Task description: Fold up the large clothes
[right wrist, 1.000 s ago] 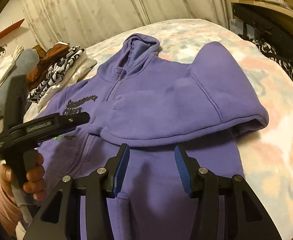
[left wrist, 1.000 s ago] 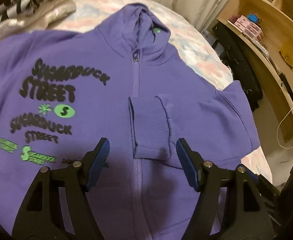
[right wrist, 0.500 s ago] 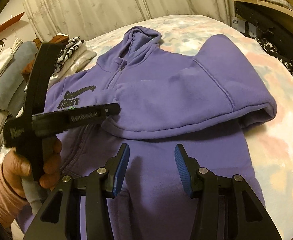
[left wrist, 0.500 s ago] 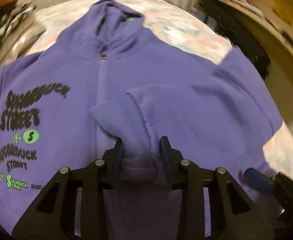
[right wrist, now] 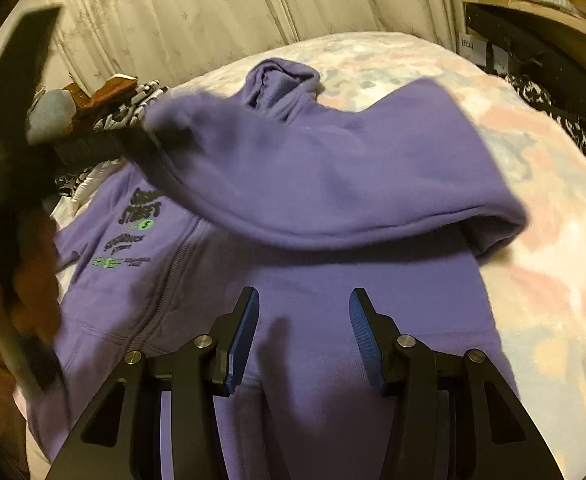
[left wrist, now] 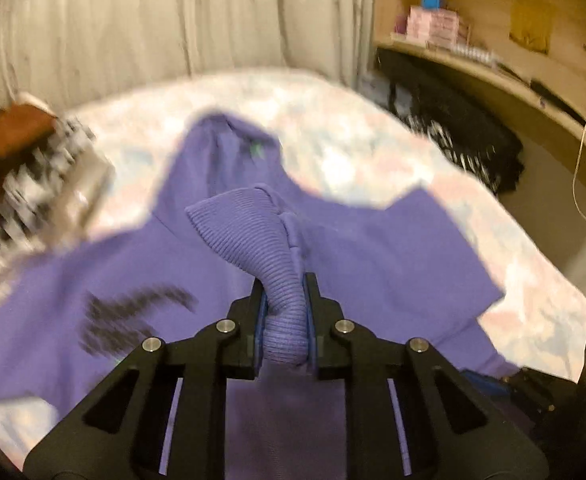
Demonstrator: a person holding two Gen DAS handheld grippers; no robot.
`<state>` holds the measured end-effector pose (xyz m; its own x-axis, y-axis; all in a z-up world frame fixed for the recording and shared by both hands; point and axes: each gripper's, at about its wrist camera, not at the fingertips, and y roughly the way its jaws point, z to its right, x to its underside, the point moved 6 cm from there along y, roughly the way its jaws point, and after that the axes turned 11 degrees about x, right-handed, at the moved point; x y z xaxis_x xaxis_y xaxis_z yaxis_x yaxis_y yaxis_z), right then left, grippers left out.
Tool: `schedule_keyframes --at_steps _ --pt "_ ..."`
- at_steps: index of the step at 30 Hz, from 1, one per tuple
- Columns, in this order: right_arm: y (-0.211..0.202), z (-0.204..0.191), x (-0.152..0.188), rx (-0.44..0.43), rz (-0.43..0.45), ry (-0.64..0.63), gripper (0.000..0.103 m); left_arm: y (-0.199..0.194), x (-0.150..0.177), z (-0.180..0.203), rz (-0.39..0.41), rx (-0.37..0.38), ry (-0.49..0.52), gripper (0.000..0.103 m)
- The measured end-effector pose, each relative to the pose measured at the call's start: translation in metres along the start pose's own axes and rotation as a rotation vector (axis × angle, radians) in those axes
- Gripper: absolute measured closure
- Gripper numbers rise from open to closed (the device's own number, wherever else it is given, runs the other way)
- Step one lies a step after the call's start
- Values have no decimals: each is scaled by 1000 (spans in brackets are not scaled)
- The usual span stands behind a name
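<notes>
Two tongs differ: left tongs (left wrist: 284,320) pinch the ribbed purple cuff (left wrist: 269,248) of the purple zip hoodie (right wrist: 313,280), sleeve running rightward; right tongs (right wrist: 303,340) gape empty, nearer its hem.

Only partly legible print is on the purple hoodie's (right wrist: 333,312) chest in the right wrist view: black "STREET" with a green "S" badge (right wrist: 146,224) beneath, smaller black and green lines below too small to read; left wrist print is motion-blurred, unreadable.
</notes>
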<state>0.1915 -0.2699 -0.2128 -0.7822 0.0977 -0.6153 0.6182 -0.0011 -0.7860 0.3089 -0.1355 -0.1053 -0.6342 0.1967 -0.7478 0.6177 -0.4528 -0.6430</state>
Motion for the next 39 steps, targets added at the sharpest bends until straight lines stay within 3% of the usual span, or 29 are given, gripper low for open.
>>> schedule_keyframes --at_steps 4,6,7,8,9,13,18,24,25,27,30,31,32,33,34,39 --pt "-19 -2 -3 0 31 -12 55 -35 -25 -52 64 -111 0 90" --pt "-25 -4 -4 -1 34 -16 42 -32 -18 -83 29 -128 -46 88" --pt "-28 -4 -4 0 36 -18 29 -27 -9 -99 -7 -116 -80 87" --pt "-29 -5 -4 10 39 -25 22 -20 1 -111 -44 -113 -107 79" --pt "-29 -5 -5 16 40 -29 21 -8 16 -124 -105 -111 -134 70" --pt "-29 -4 -12 26 7 -49 21 24 59 -154 -245 -83 -214 69" --pt "-21 24 -54 17 -4 10 21 33 70 -185 -226 -5 -367 64" --pt "42 71 -126 62 -65 101 21 59 75 -200 -249 4 -401 64" --pt "52 79 -134 70 -70 113 21 64 77 -203 -244 4 -401 65" --pt "77 93 -157 85 -84 164 21 69 74 -204 -220 2 -394 82" --pt "121 112 -180 102 -147 230 21 77 68 -201 -213 17 -390 93" --pt "130 114 -182 100 -166 240 26 82 64 -201 -211 7 -376 94" --pt "145 117 -183 83 -202 248 54 84 62 -197 -211 3 -358 94" --pt "157 117 -180 66 -236 245 73 85 57 -192 -206 -9 -326 95" --pt "163 116 -173 69 -260 237 82 86 52 -187 -199 -22 -298 95" --pt "135 125 -184 81 -77 252 87 85 32 -174 -135 -54 -232 95"
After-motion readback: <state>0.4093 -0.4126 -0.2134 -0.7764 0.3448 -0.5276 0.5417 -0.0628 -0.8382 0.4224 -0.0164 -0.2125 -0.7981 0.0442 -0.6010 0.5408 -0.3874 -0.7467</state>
